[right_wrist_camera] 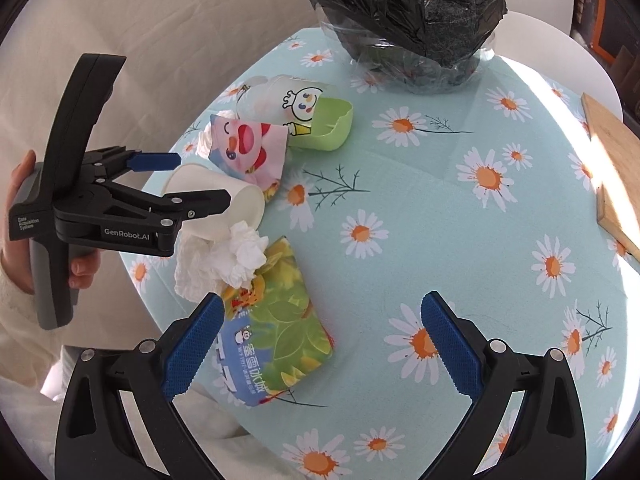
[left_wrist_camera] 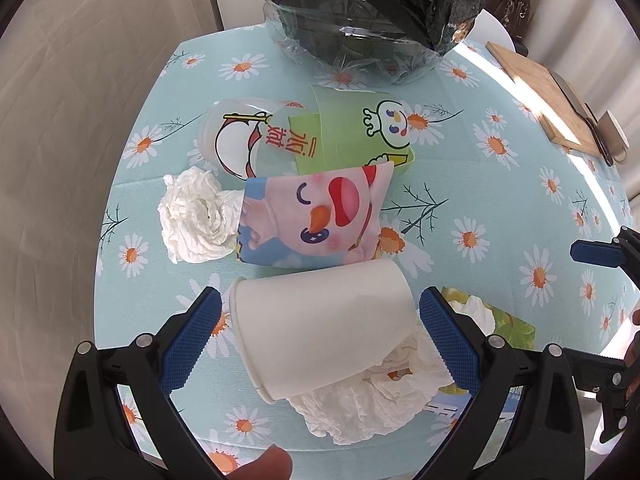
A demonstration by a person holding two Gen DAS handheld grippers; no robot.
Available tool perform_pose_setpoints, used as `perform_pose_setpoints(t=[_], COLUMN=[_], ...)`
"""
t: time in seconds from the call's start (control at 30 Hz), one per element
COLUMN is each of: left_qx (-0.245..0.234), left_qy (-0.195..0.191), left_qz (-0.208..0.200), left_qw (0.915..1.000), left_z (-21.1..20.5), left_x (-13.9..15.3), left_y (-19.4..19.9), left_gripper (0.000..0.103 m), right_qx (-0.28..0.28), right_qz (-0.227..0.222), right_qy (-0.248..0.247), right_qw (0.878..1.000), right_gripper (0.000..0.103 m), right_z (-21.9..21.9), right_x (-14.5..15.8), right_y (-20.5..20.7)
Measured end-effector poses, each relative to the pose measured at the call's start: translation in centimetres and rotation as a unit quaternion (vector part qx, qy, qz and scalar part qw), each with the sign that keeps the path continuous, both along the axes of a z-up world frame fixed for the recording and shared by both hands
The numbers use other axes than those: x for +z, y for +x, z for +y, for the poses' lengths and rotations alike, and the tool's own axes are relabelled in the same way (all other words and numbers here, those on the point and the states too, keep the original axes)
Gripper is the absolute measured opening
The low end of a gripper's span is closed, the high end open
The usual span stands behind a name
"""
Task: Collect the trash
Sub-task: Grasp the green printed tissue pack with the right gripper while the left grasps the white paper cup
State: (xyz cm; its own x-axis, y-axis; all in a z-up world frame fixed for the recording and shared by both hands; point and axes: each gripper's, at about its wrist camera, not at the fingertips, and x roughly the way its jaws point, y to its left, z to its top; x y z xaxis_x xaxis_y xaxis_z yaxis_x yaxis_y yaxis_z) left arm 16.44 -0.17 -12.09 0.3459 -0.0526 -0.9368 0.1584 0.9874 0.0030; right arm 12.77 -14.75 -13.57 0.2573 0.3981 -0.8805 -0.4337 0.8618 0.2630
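Note:
A white paper cup lies on its side between the open fingers of my left gripper, which straddles it without clamping. In the right wrist view the cup and left gripper sit at the left. Crumpled tissue lies under the cup. Beyond it lie a pink cartoon wrapper, a green carton, a clear printed cup and another tissue wad. My right gripper is open and empty over the cloth, beside a green tissue pack.
A bin lined with a black bag stands at the table's far edge, also in the right wrist view. A wooden cutting board with a knife lies at the right. The daisy tablecloth covers a round table.

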Motion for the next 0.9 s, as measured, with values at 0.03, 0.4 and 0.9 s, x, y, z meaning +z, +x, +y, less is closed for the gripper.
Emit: perform_pose_setpoints(t=[0.03, 0.4, 0.9], left_qx=[-0.002, 0.003, 0.056], left_qy=[-0.001, 0.028, 0.002], left_qz=[0.003, 0.028, 0.055], left_qw=[1.0, 0.9992, 0.9969], left_z=[-0.1, -0.9, 1.4], left_x=[-0.2, -1.8, -2.5], left_y=[0.0, 0.1, 1.1], left_gripper=[0.097, 0.097, 0.088], right_qx=[0.003, 0.061, 0.078], right_qz=[0.005, 0.035, 0.027], right_qy=[0.0, 0.002, -0.008], right_qw=[1.0, 0.998, 0.997], right_gripper=[0.095, 0.095, 0.061], right_z=[0.1, 2.5, 4.1], right_x=[-0.3, -2.8, -5.7], right_y=[-0.2, -2.8, -2.6])
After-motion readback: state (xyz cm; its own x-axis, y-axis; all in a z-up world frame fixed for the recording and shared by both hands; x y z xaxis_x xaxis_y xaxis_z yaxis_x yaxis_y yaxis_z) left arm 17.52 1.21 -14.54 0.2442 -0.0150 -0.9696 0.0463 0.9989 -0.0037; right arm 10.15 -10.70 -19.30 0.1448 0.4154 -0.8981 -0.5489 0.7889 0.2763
